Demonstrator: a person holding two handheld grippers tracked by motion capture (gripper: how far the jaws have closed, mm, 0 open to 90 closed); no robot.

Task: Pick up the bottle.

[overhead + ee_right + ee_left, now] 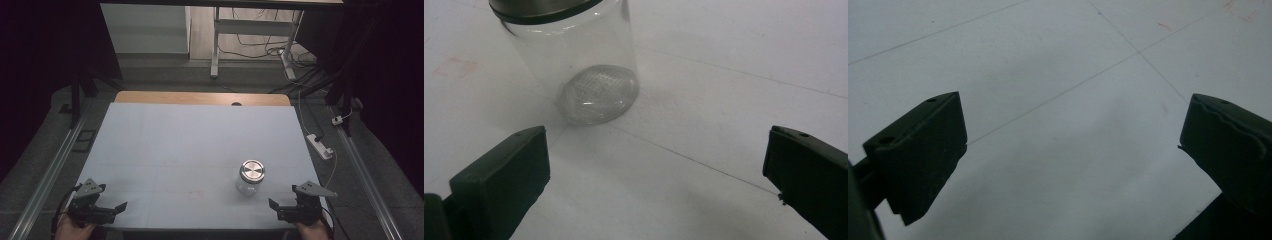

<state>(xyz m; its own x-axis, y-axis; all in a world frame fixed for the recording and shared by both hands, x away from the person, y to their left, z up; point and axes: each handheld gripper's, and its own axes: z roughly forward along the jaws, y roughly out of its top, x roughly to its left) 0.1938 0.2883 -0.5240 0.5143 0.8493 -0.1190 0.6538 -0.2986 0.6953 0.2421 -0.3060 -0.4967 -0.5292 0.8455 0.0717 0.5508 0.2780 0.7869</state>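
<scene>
- One glass jar (249, 181) with steel lid (251, 170) – upright on white table (190, 145), right of centre, toward near edge.
- Two grippers, one per hand, both at near edge.
- Left gripper (114, 209) at near-left corner – jaws spread wide, nothing between, well apart from jar.
- Right gripper (278, 209) near jar, just right of it and closer in – jaws spread wide, not touching glass.
- One power strip (320, 146) on floor, right of table.

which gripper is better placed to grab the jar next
Probably the right. The right gripper sits open just beside the jar, and the jar stands close ahead of its jaws in the right gripper view. The left gripper, also open, is far across the table.
</scene>
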